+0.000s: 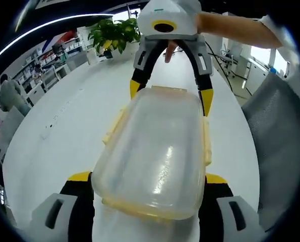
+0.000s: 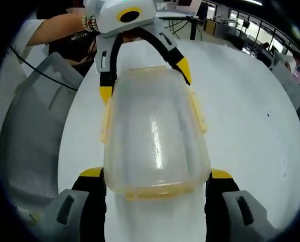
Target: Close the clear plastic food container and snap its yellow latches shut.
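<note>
The clear plastic food container [image 1: 157, 159] hides most of the white table [image 1: 64, 126] beneath it, and its frosted lid hides whatever is inside. Its long axis runs from 6 toward 12 o'clock between the two grippers. The left gripper [image 1: 148, 187] is spread around the near end, the right gripper [image 1: 171, 96] around the far end; pad contact is unclear. Yellow latches [image 2: 197, 113] line the sides; whether they are snapped is hard to judge.

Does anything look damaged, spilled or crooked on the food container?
Nothing stands out. The clear food container sits flat on the white table, lid on, nothing spilled. A hand-held gripper straddles each end, jaws open.
</note>
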